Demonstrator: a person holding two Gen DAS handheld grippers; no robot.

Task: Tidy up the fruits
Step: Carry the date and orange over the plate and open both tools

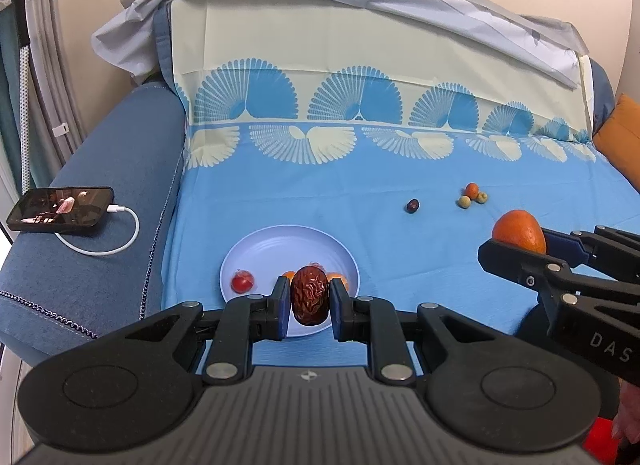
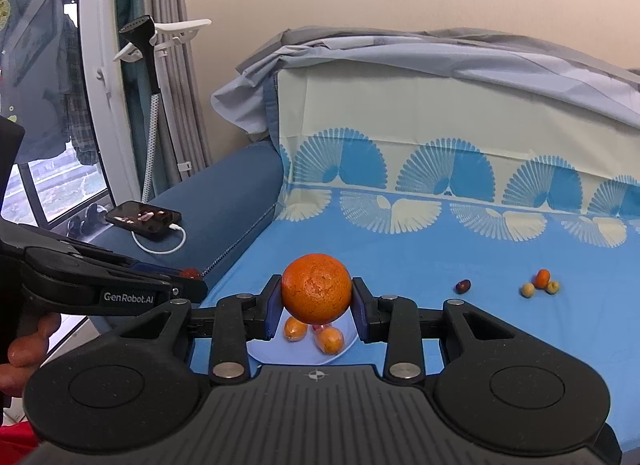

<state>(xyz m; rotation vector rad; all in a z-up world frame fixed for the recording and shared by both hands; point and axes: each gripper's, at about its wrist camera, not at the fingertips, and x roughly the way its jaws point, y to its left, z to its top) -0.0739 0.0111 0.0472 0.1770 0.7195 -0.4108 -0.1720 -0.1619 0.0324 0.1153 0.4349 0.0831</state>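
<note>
Though hidden rightward, red fruit leftward

- We see a blue sofa seat covered by a blue cloth with cream fan patterns.
- Near left on it sits a round pale blue plate.
- Far right lie a small dark red fruit and, apart, a touching cluster of one orange and two yellow-green small fruits.
- We find a black phone with a white cable on the left armrest.

Wrinkled glossy date, dimpled orange, smooth plate.
</note>
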